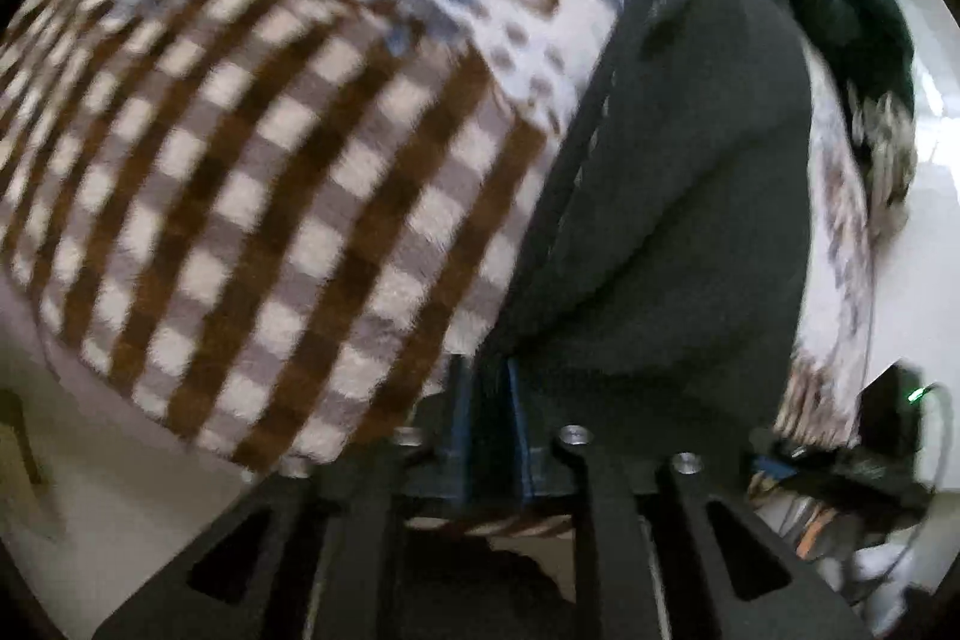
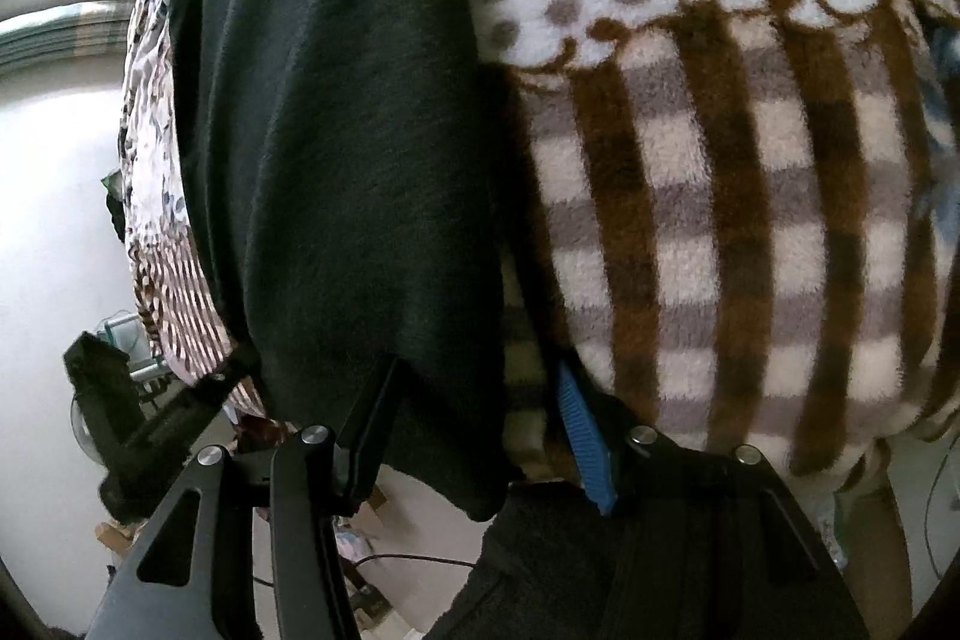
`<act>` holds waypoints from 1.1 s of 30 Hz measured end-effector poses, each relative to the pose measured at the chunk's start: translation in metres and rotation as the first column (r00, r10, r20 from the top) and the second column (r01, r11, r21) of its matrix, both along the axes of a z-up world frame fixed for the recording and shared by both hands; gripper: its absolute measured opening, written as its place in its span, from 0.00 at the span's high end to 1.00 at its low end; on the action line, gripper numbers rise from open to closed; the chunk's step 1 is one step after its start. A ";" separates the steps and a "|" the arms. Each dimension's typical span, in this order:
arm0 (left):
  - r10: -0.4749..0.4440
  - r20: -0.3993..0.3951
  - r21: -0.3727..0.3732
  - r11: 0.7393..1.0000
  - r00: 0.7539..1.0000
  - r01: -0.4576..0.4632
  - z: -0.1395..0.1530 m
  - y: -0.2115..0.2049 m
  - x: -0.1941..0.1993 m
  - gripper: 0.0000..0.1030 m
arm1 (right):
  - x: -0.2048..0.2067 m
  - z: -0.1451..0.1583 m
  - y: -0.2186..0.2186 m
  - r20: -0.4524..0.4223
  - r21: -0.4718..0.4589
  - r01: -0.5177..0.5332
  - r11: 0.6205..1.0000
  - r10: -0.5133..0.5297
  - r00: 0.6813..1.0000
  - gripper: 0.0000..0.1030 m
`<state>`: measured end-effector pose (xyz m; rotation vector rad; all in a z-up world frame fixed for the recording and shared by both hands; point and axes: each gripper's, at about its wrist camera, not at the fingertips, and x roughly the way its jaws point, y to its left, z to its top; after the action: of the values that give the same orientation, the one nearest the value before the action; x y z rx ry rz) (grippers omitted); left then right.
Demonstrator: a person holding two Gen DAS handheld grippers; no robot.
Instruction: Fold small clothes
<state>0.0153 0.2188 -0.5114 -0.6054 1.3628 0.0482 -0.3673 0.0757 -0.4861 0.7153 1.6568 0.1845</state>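
The dark garment (image 2: 336, 172) lies on the checked fleece blanket (image 2: 750, 232). The right tool (image 2: 480, 436) pinches its near edge; the left tool (image 1: 492, 400) stands slightly spread around its other edge. That edge may slip out and spoil the fold

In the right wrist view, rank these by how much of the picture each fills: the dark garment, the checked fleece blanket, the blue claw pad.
1-2. Checked fleece blanket and dark garment: alike, unranked.
3. Blue claw pad.
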 end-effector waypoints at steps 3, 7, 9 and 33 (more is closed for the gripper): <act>0.035 0.043 -0.065 0.997 0.998 -0.032 -0.001 0.010 -0.002 0.39 | 0.001 -0.003 0.001 -0.010 0.024 0.003 1.000 -0.003 1.000 0.46; -0.047 -0.002 -0.076 0.996 0.999 0.047 -0.031 -0.002 0.012 0.37 | 0.001 -0.010 -0.004 -0.018 0.062 0.021 0.998 -0.020 1.000 0.46; -0.085 0.005 -0.036 0.996 0.996 0.085 -0.035 -0.010 0.018 0.34 | 0.002 -0.015 -0.003 -0.023 0.086 0.024 0.996 -0.022 1.000 0.41; 0.013 0.254 -0.263 0.963 0.967 0.056 0.111 -0.017 0.065 0.90 | 0.032 0.102 -0.023 0.188 0.307 0.045 0.951 -0.107 0.976 0.93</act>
<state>0.0801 0.2019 -0.4001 -0.7952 1.1328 -0.2292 -0.3357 0.0525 -0.3839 0.9575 1.4168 0.4481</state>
